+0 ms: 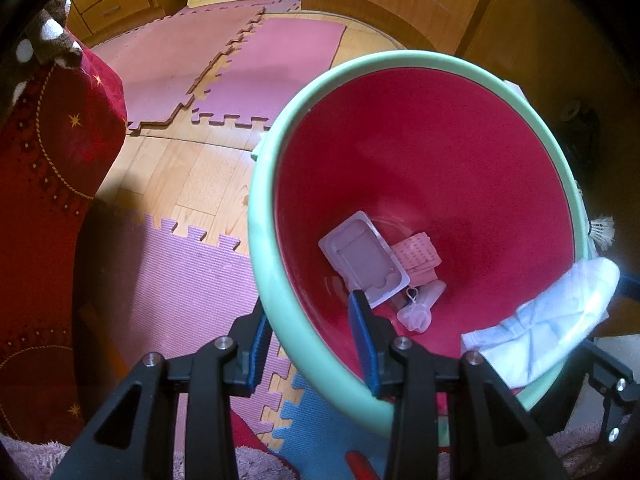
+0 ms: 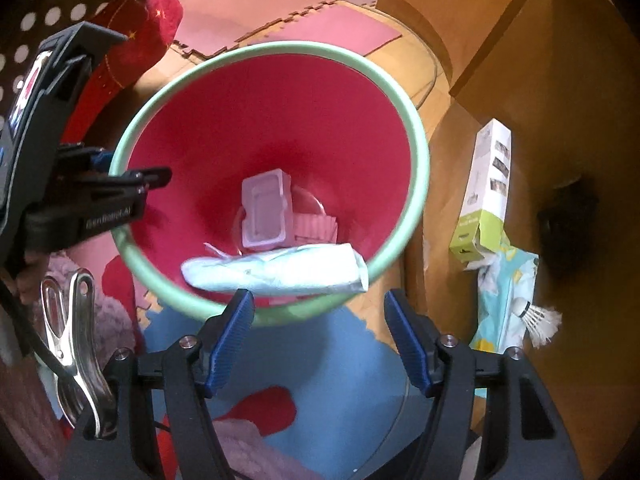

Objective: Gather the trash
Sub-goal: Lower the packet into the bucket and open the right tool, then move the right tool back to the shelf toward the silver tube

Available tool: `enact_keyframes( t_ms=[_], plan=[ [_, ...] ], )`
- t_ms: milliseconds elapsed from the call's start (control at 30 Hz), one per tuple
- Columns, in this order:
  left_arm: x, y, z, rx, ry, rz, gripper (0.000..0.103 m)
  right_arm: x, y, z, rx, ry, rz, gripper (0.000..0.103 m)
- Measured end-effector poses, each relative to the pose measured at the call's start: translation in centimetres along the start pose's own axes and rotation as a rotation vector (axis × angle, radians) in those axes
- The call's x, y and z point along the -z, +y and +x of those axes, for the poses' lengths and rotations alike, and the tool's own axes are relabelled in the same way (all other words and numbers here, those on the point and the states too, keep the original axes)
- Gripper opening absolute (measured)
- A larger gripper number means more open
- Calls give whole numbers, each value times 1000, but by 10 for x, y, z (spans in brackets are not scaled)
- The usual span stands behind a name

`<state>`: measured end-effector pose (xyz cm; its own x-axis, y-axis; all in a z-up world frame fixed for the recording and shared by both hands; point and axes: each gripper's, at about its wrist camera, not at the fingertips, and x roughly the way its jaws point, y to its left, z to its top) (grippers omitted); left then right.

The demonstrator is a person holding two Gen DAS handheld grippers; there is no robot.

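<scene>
A red bin with a pale green rim (image 1: 264,216) stands on the floor mats. My left gripper (image 1: 310,312) is shut on the near rim, one blue pad outside and one inside. In the bin's bottom lie a clear plastic tray (image 1: 364,256), pink paper (image 1: 418,256) and a clear wrapper (image 1: 420,308). A folded white-and-blue packet (image 2: 276,272) lies just past the tips of my right gripper (image 2: 320,300), over the bin's near edge. The right jaws stand wide and do not press on it.
A white-and-green box (image 2: 486,192), a teal tissue pack (image 2: 508,300) and a shuttlecock (image 2: 538,320) lie right of the bin beside wooden furniture. Pink foam mats (image 1: 248,64) cover the floor beyond. A red starred cloth (image 1: 60,152) hangs at the left.
</scene>
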<state>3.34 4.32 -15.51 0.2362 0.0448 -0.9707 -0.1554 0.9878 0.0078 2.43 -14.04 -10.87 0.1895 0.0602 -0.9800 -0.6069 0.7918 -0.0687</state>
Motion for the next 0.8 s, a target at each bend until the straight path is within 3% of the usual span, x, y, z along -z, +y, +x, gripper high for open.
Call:
enact_keyframes(
  t_ms=[267, 800],
  plan=[
    [0, -1, 0, 0, 0, 0, 39, 5, -8, -3, 3, 46, -10, 69],
    [0, 0, 0, 0, 1, 1, 39, -7, -17, -60, 14, -110, 11, 69]
  ],
)
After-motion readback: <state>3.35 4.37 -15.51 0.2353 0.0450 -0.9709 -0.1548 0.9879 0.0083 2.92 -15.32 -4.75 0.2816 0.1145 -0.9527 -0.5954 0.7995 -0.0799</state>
